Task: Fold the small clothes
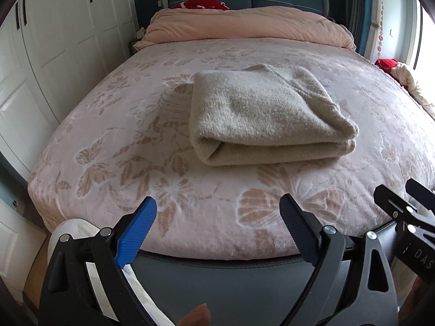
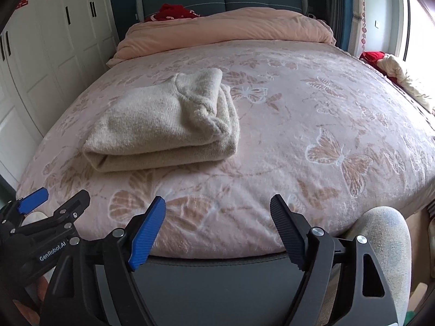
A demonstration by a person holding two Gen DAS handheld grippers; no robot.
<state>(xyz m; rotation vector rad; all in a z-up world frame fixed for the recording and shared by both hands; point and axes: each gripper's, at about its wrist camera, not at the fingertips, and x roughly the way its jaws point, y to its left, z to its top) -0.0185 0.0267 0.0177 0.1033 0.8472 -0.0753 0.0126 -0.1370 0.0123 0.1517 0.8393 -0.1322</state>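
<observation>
one beige knit sweater (image 1: 269,114), folded into a compact bundle near the middle of the butterfly-print bed (image 1: 136,146); left gripper (image 1: 217,212) and right gripper (image 2: 217,209) both empty, jaws apart, at the foot edge; fold apparently complete, next likely a tidying press or set-aside.
</observation>
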